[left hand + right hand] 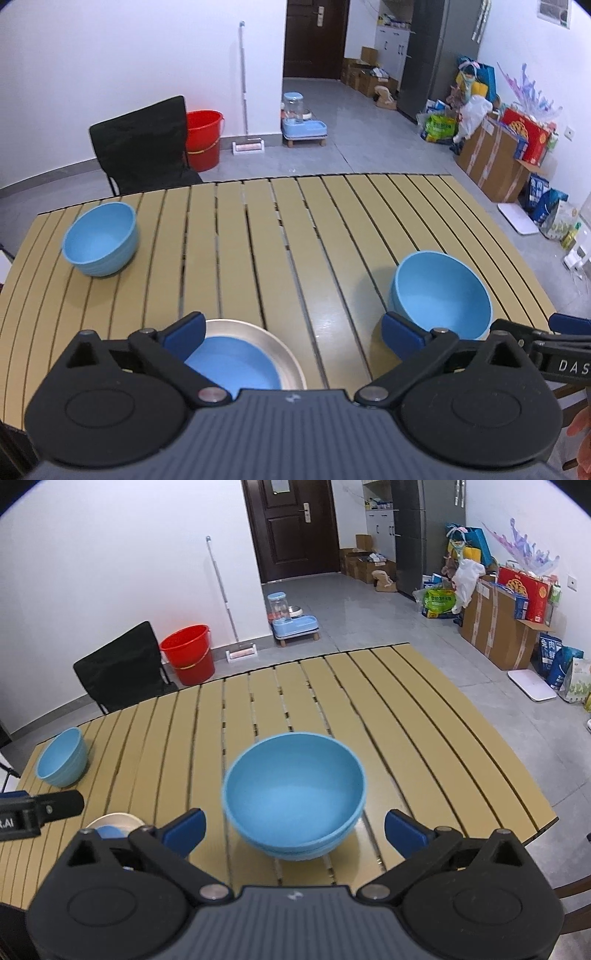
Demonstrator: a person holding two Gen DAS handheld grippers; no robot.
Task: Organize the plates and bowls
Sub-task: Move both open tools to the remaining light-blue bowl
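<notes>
My left gripper (293, 338) with jaws spread over the slatted counter (332, 229), plate (236, 360) at its 7 o'clock, small bowl (100, 239) at 10 o'clock, my right gripper (294, 829) with jaws spread, holding nothing, large bowl (294, 795) between them at 12 o'clock

Even, bright indoor light is seen; edges are bent by fisheye distortion; glare is caught on the table (325, 317).
</notes>
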